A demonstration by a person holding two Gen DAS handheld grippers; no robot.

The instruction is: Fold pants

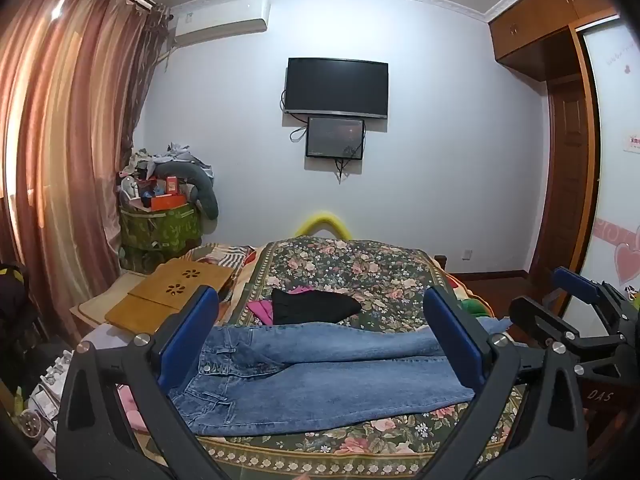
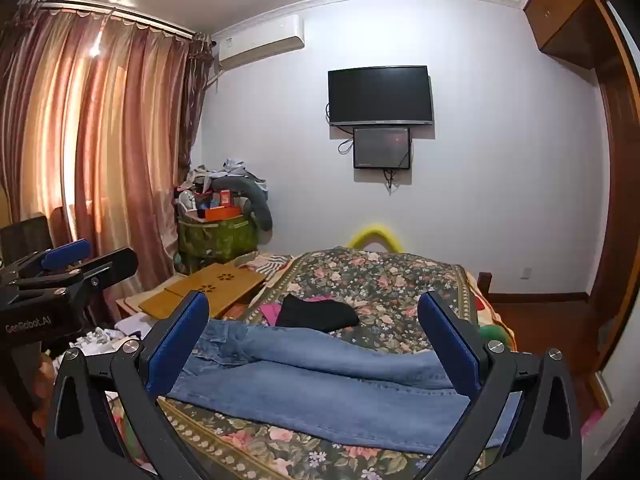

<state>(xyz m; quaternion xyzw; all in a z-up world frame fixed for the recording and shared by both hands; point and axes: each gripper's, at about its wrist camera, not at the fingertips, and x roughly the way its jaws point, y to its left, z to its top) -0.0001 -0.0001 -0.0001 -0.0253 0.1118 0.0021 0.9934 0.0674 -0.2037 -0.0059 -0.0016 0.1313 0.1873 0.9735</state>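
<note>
Floral bedspread (image 1: 360, 272), black garment (image 1: 312, 306), wooden lap desk (image 1: 172, 296), wall television (image 1: 336, 87), curtains (image 1: 72, 120)

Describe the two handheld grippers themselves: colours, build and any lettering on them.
Both match. The left gripper and right gripper have black, angular plastic frames with teardrop cut-outs, silver round screw heads at the pivots, and two long fingers faced with blue pads. Seen from the side, the left body carries pale lettering, "CenRobot.AI"; the right one shows "DAS". No cables or sleeves show.
</note>
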